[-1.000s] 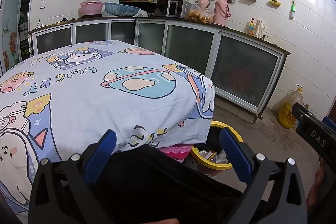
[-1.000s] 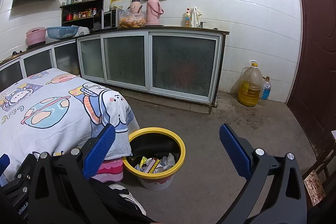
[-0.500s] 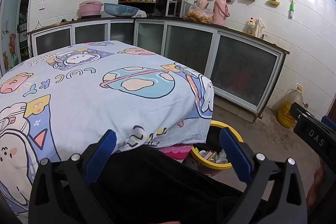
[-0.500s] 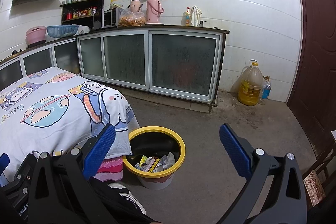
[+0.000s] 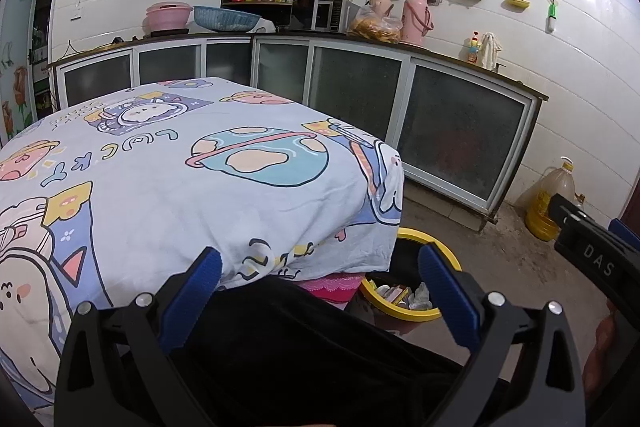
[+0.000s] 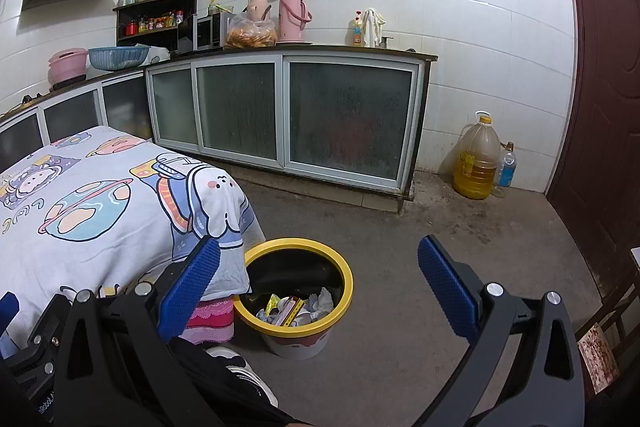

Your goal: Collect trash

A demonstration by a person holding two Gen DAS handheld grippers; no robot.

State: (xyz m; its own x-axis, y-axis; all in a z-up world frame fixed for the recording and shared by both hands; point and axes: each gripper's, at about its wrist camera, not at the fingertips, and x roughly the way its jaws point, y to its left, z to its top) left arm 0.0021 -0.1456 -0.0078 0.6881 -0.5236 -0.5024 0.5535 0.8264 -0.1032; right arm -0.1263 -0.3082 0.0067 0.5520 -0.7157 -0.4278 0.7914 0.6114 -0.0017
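Yellow-rimmed trash bin (image 6: 298, 291) stands on the concrete floor (image 6: 440, 247) just beside the corner of the cartoon-print tablecloth (image 5: 160, 179); wrappers and crumpled paper (image 6: 296, 309) lie inside it; the left gripper (image 5: 320, 291) and the right gripper (image 6: 318, 285) are both spread wide, holding nothing.

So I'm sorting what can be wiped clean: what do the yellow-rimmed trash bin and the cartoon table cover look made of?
The yellow-rimmed trash bin looks like moulded plastic: smooth glossy rim, dark liner inside, wrappers and tissue in it. The cartoon table cover looks like soft printed woven fabric, probably cotton or a blend: matte, creased, draping loosely over the corner.
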